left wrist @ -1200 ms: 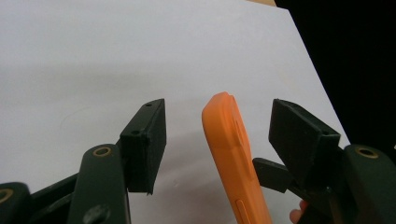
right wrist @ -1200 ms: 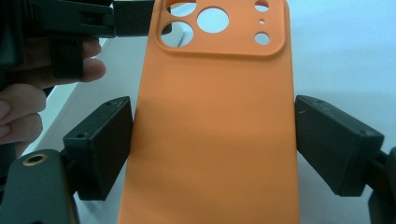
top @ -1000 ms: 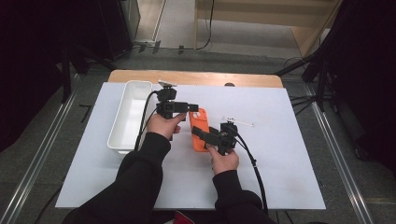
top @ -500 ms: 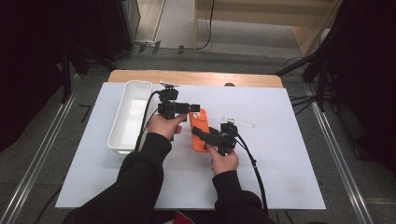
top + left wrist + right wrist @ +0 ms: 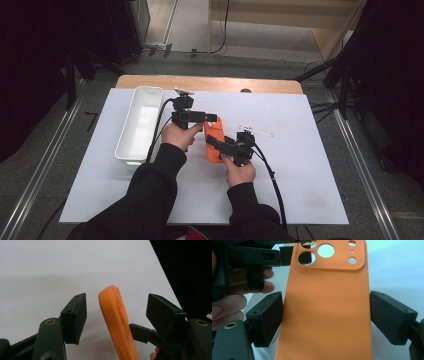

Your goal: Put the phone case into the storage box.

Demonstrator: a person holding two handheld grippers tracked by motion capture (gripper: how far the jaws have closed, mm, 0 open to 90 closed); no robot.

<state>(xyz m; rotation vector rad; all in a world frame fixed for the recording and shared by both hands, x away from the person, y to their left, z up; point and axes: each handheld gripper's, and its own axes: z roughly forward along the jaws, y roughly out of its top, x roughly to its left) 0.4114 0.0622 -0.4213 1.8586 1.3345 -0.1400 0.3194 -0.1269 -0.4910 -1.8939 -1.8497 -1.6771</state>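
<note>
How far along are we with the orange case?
Done: the right gripper has the orange phone case clamped across its width. In hand: the left gripper, jaws just opened wider, straddles its camera end without touching. Left: a fresh left grip, then perhaps a move to the white tray.

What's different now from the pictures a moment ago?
Very little has moved. The left gripper has just been opening its jaws, and the orange phone case stands between them with a gap on each side. The right gripper grips the case by its long edges as before. Both hands, the white bin and the table stayed put.
</note>
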